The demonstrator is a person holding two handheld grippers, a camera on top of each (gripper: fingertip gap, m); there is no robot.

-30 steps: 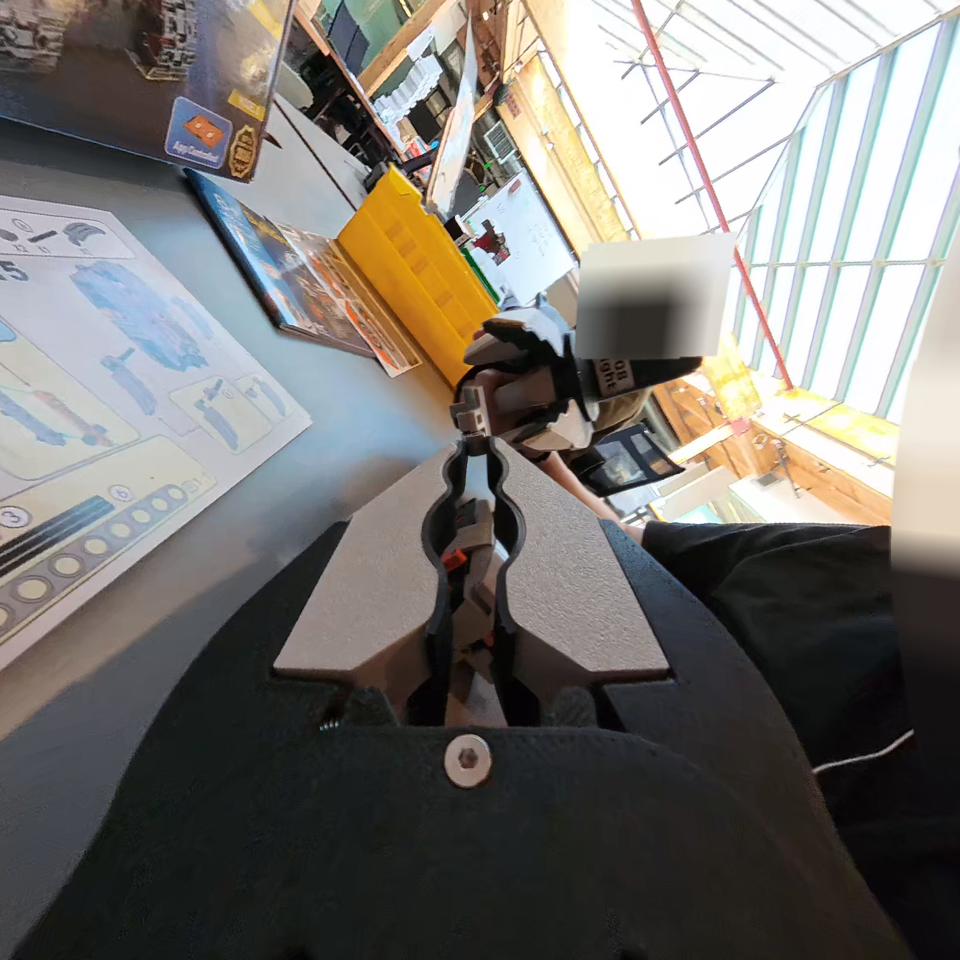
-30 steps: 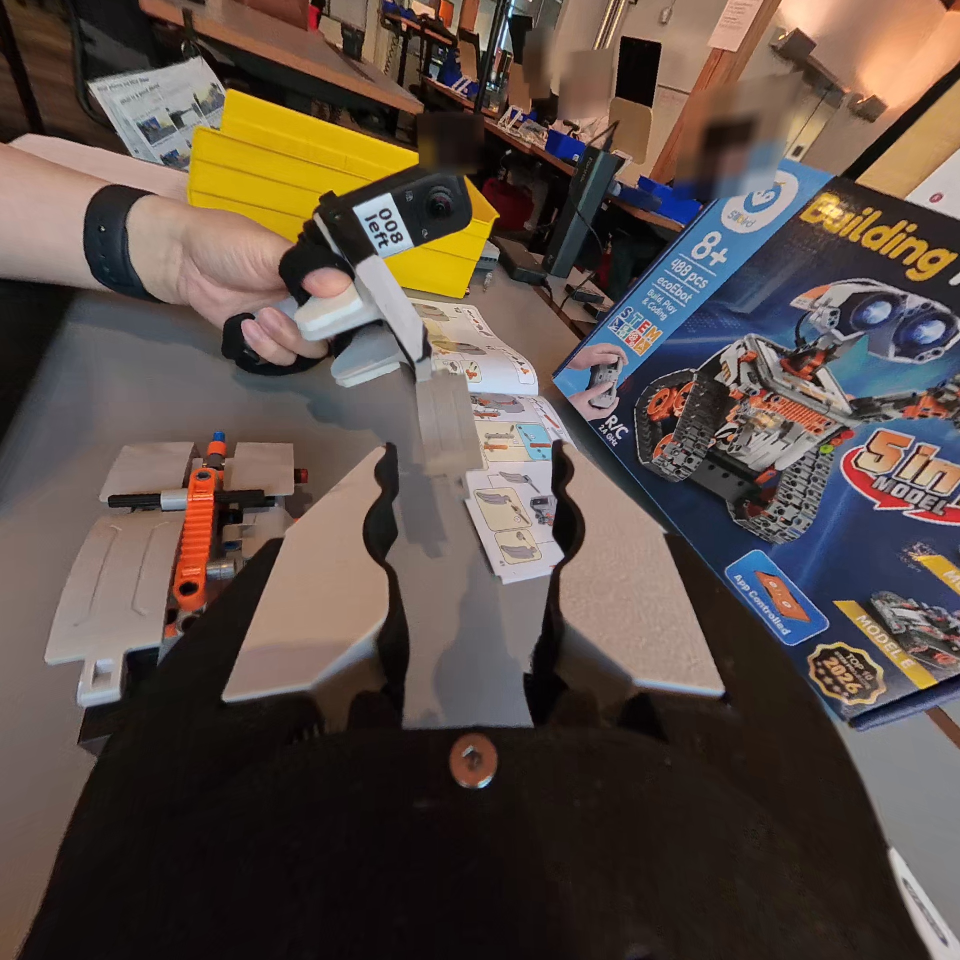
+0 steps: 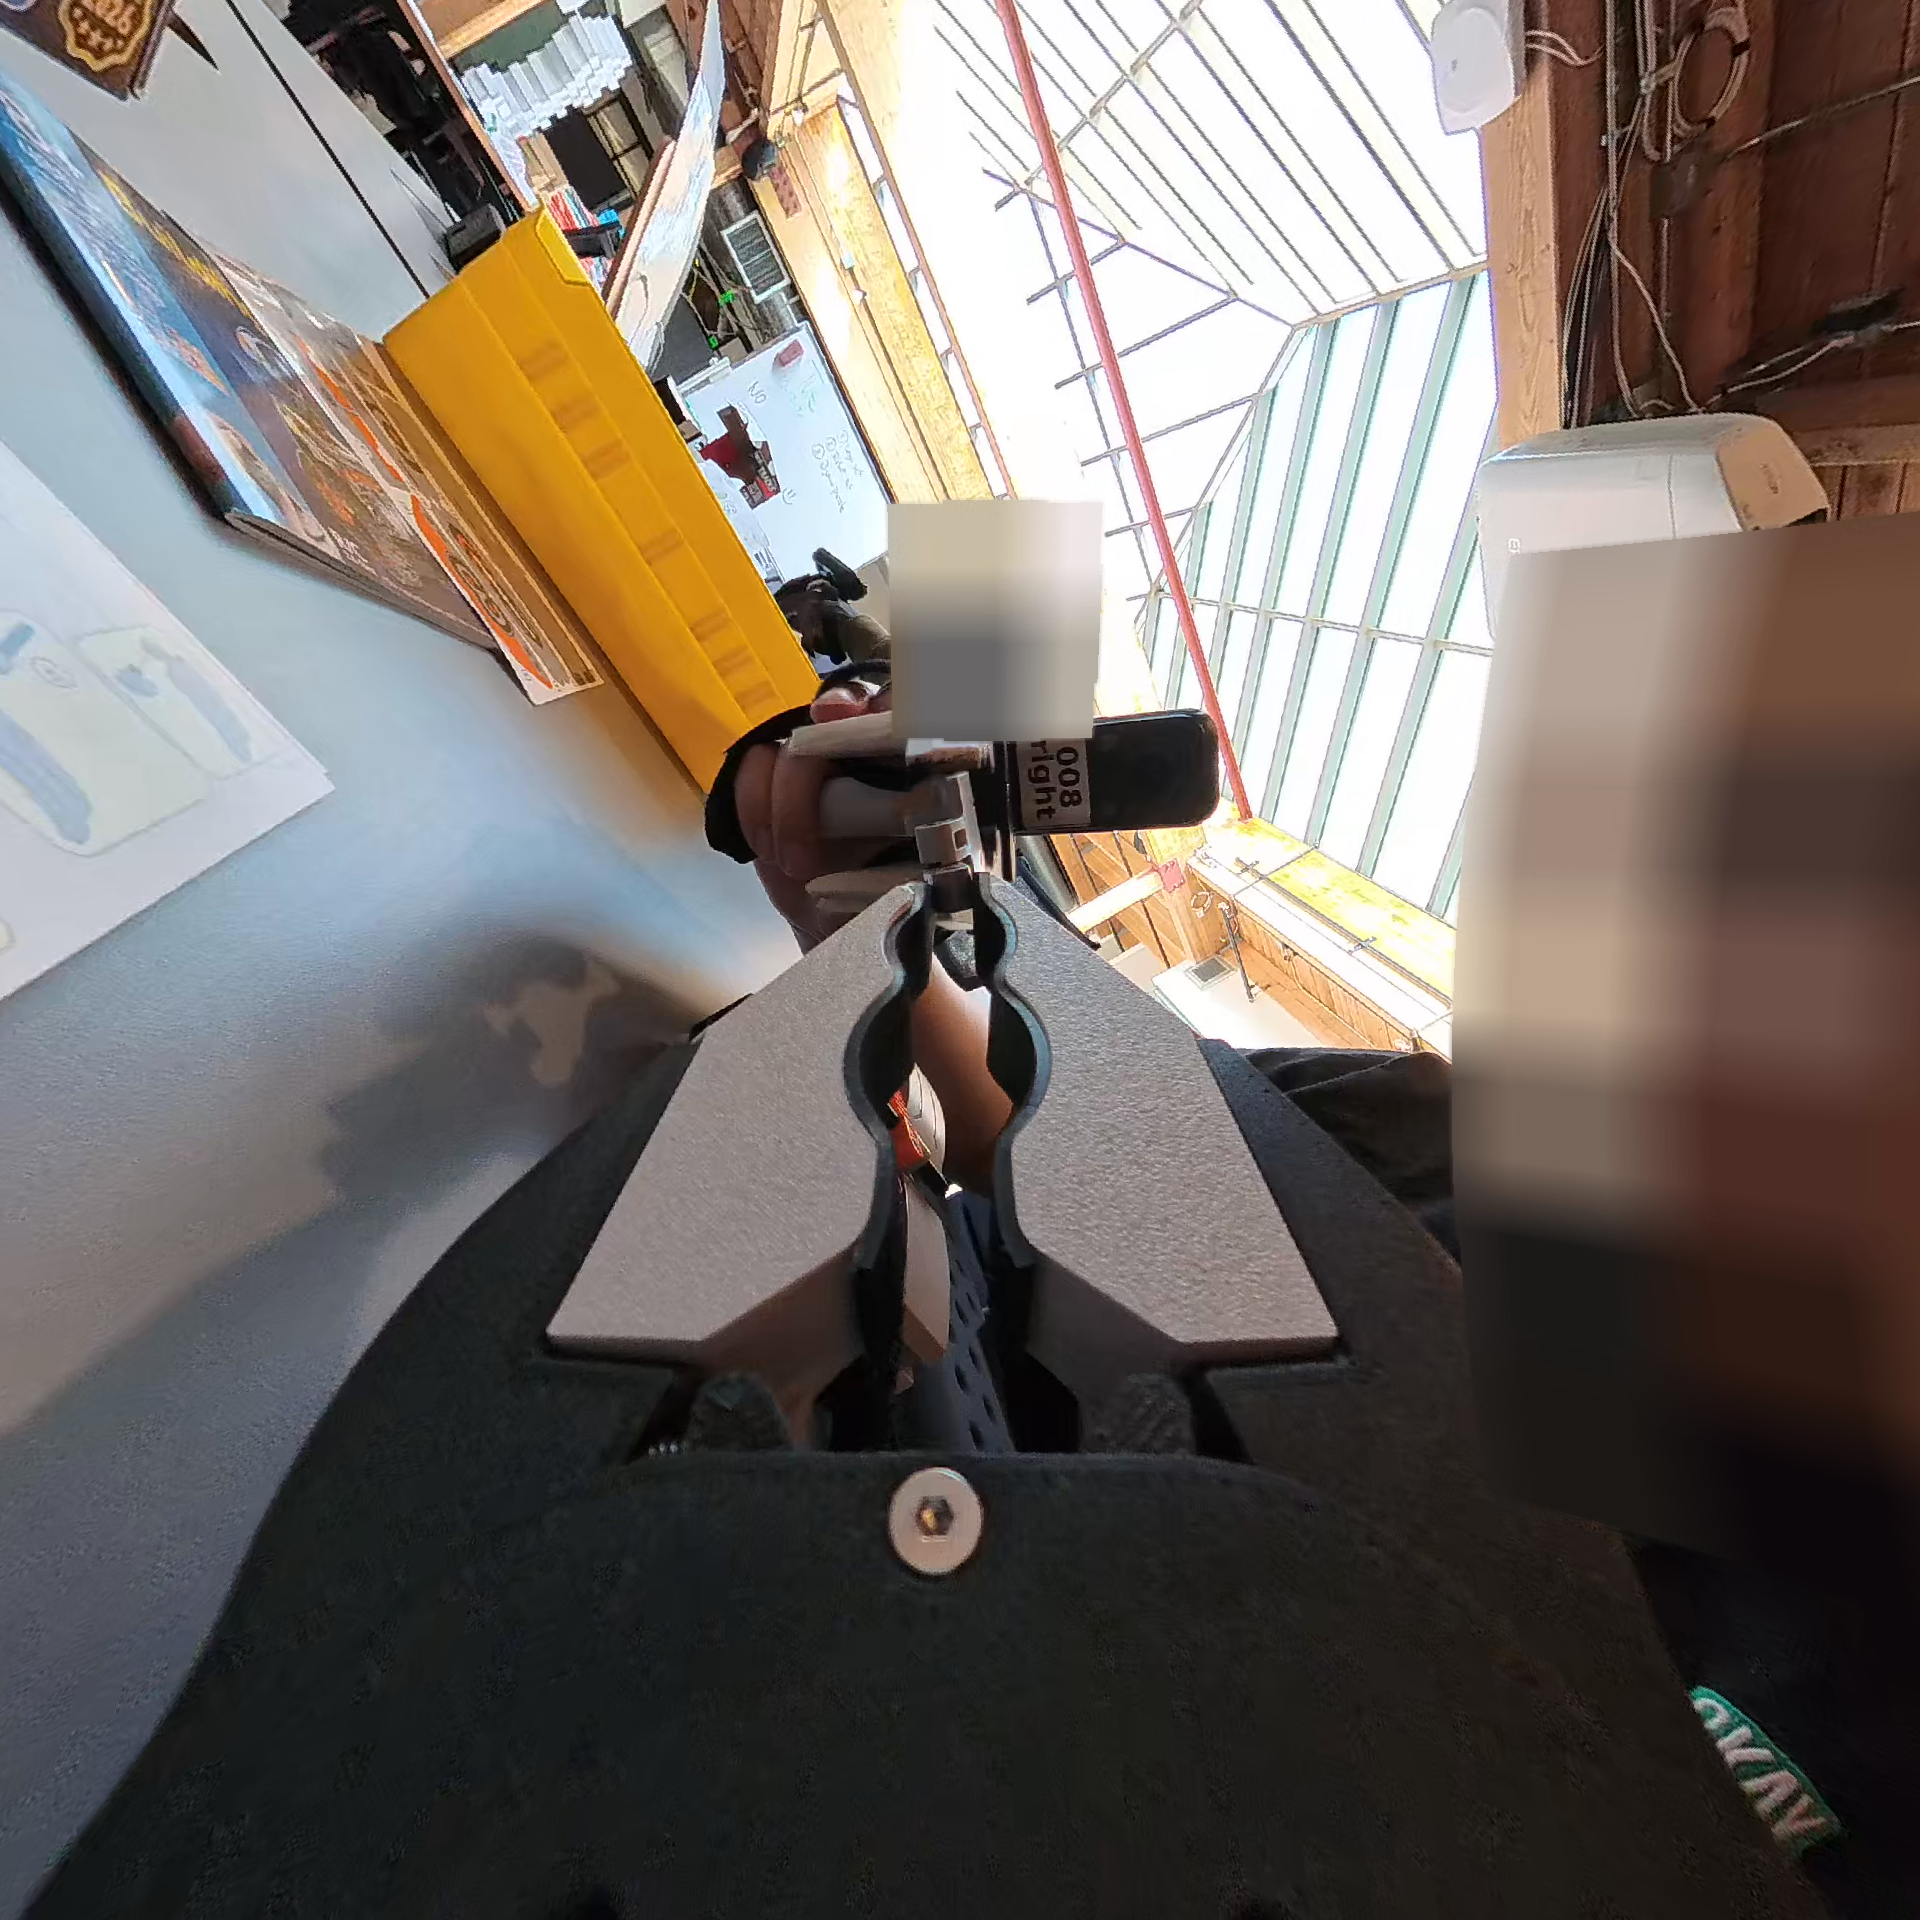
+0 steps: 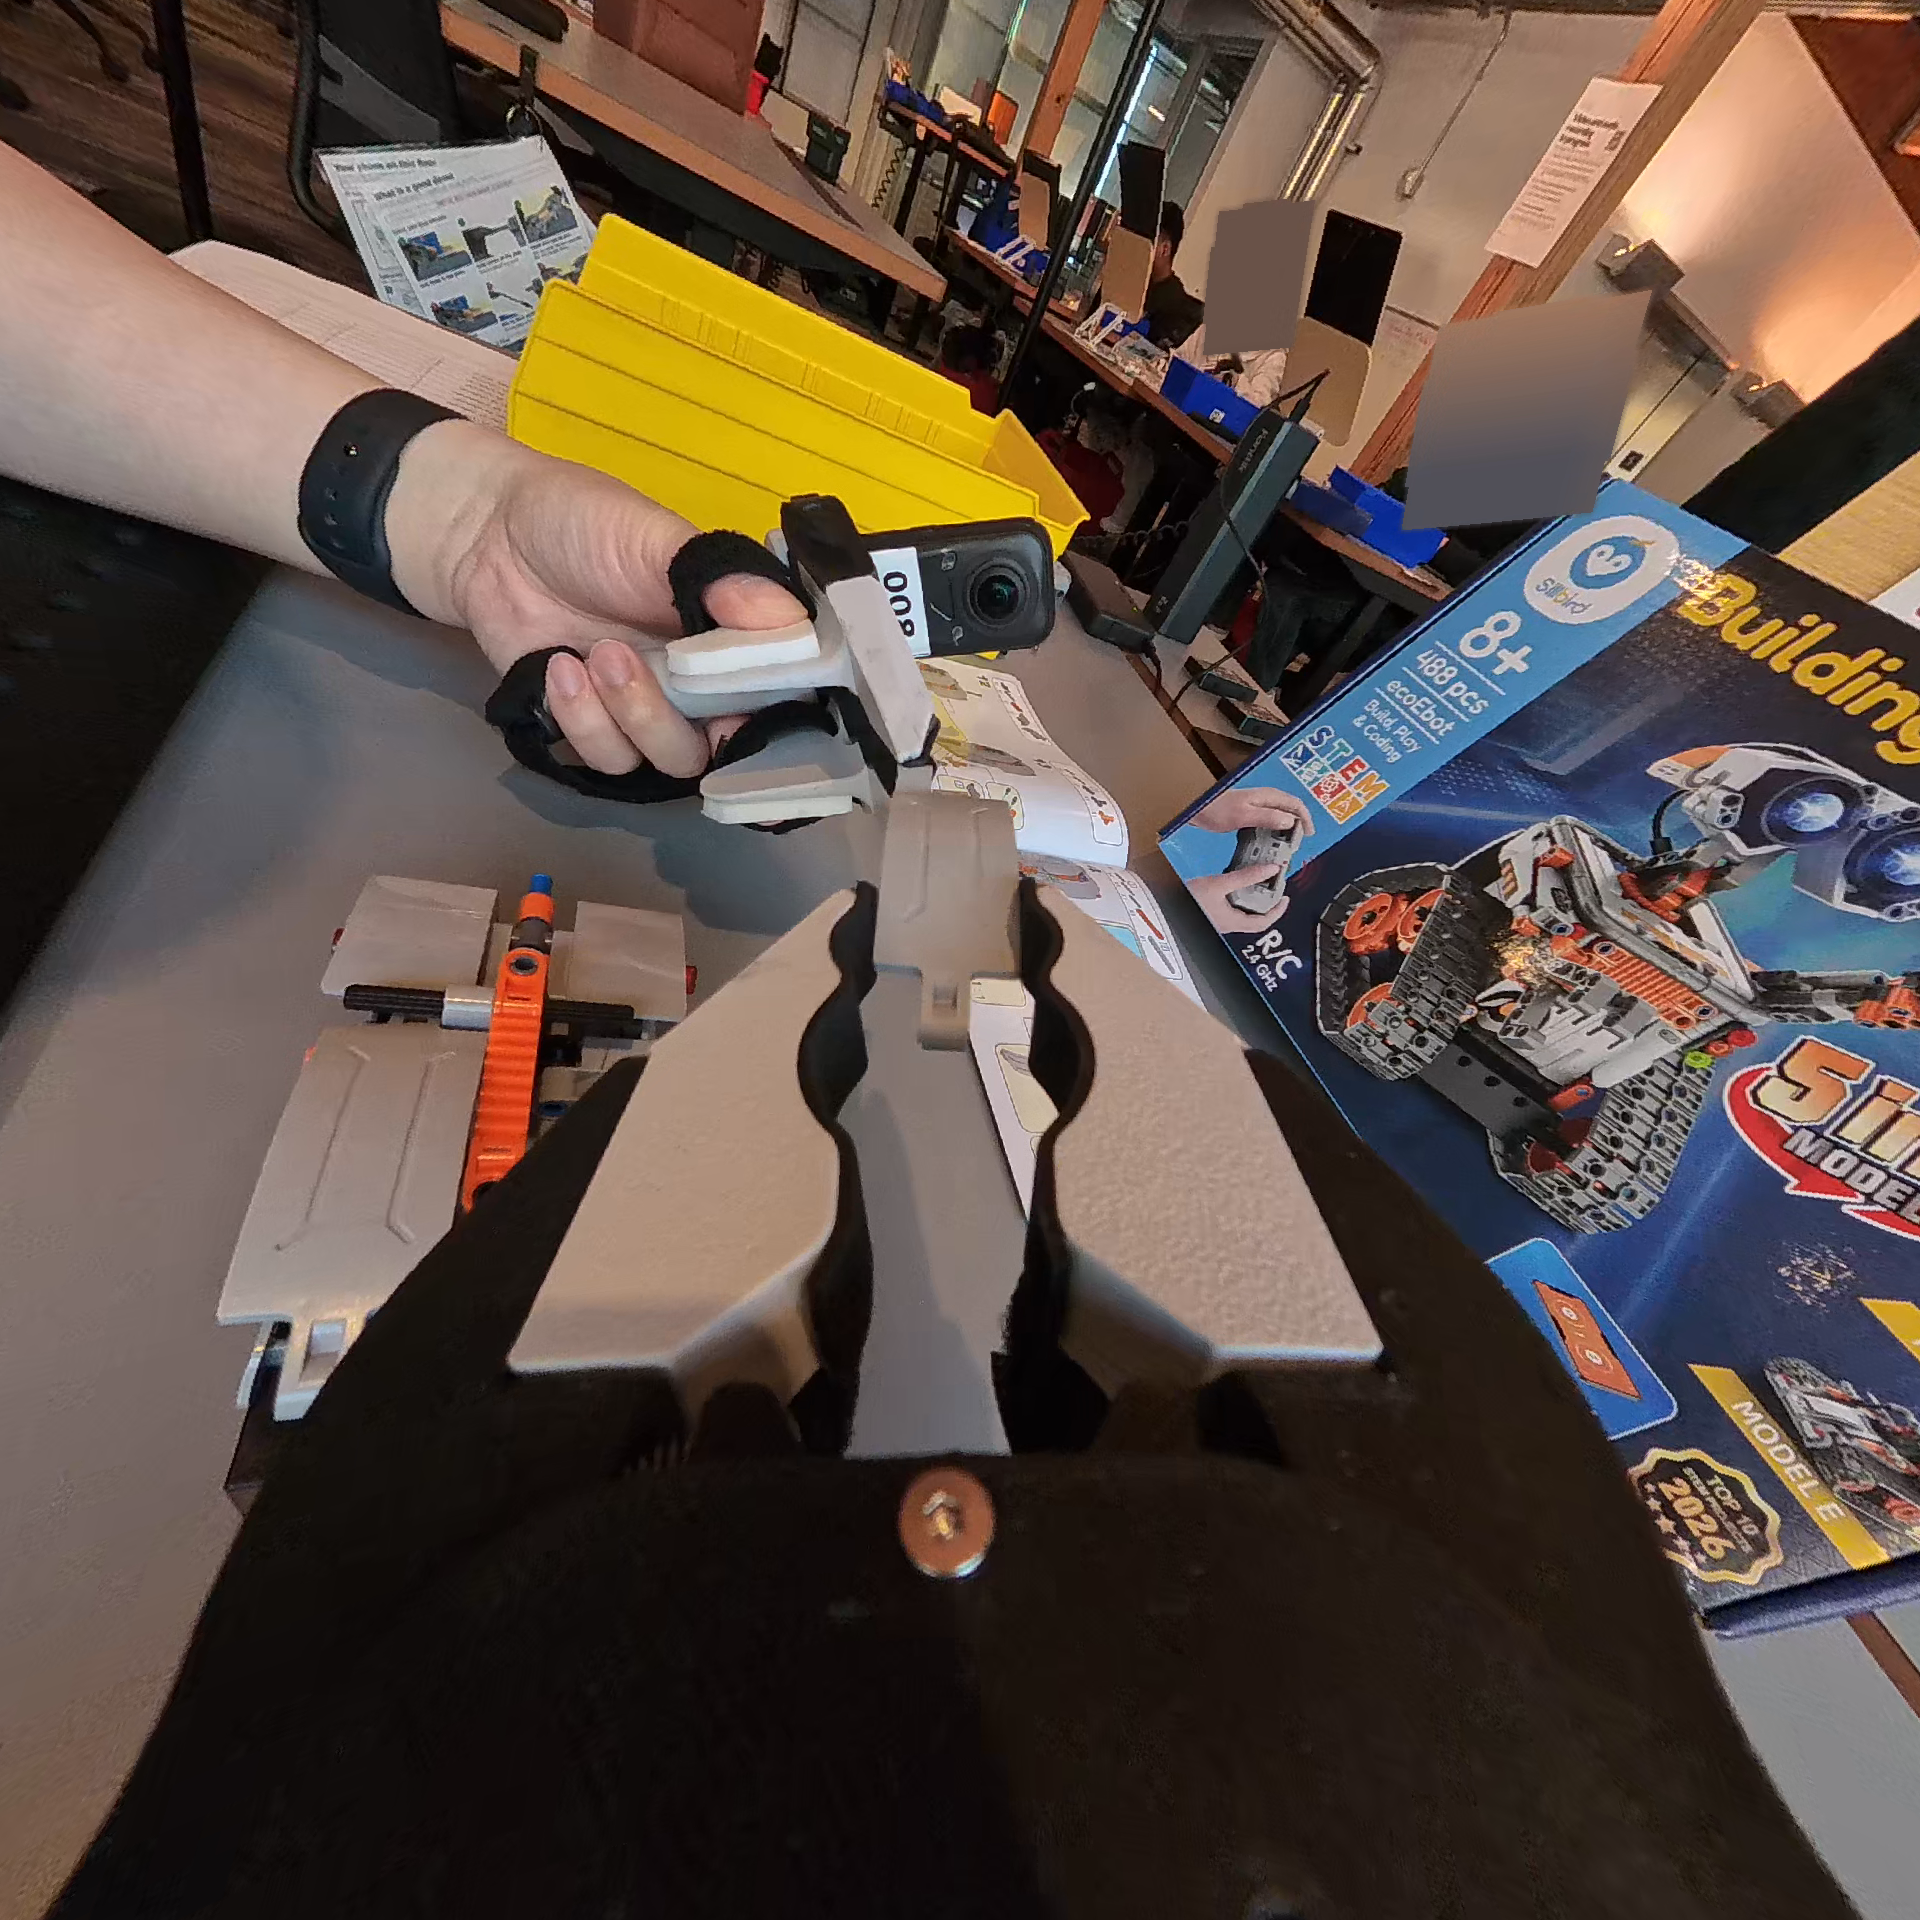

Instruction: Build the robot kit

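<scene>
Right tongs [image 4: 940, 914] clamp a flat grey plastic panel [image 4: 940, 883] above the grey bench [image 4: 260, 748]; its far end meets the left tongs [image 4: 904, 753], whose tips pinch it. A partly built grey-and-orange brick assembly [image 4: 457, 1049] lies alongside. By my reading, the panel is not yet fitted.

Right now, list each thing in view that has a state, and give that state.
right gripper: shut on the grey panel.
left gripper: shut on that panel's far end.
grey and orange assembly: partly built, lying flat on the table.
instruction booklet: open.
kit box: lying flat.
</scene>
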